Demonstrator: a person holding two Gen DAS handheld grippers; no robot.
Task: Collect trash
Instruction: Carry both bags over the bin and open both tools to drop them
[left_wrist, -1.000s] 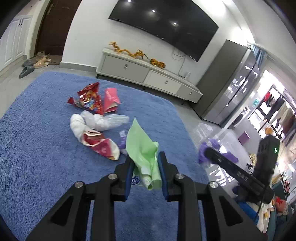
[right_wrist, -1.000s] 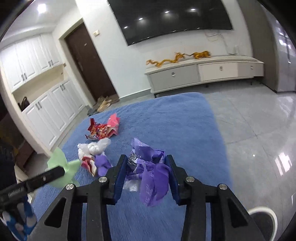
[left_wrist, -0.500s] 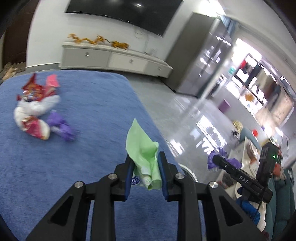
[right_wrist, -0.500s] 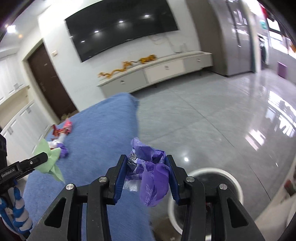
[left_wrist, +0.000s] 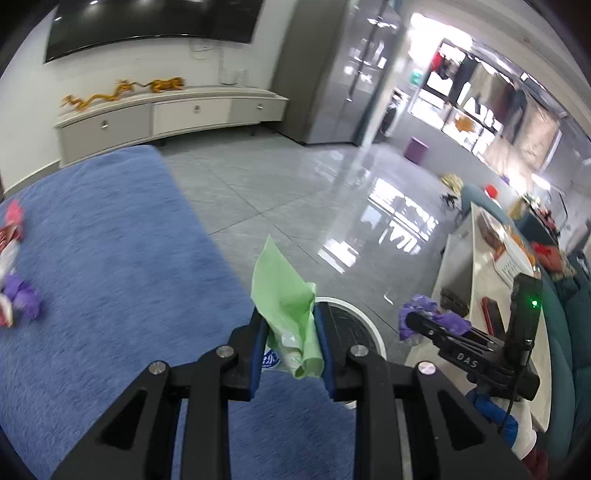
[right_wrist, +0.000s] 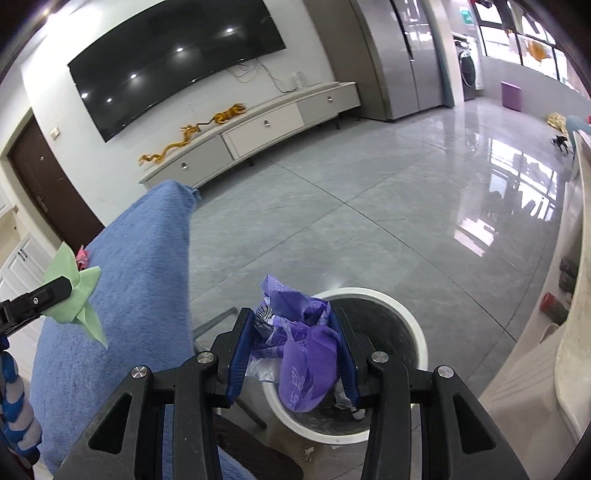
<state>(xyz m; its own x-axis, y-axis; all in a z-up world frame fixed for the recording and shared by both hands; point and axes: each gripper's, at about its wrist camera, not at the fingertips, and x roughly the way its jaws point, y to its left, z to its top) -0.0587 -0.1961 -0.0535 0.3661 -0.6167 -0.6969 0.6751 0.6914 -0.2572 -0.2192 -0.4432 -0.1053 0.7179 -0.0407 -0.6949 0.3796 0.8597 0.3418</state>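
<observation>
Purple crumpled plastic bag (right_wrist: 306, 354), clamped in the right claw (right_wrist: 291, 354), hangs directly above the round white-rimmed waste bin (right_wrist: 410, 325), so that hand is nearer the drop. Beside the bin, over the edge of the blue shaggy rug (left_wrist: 110, 266), the left claw (left_wrist: 291, 354) grips a folded green wrapper (left_wrist: 286, 299). More wrappers (left_wrist: 14, 280) lie on the rug, far from the bin. Nothing blocks the bin's mouth.

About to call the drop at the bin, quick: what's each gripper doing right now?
Left gripper: shut on a crumpled light-green plastic wrapper.
Right gripper: shut on a crumpled purple plastic bag, above the white-rimmed round bin.
</observation>
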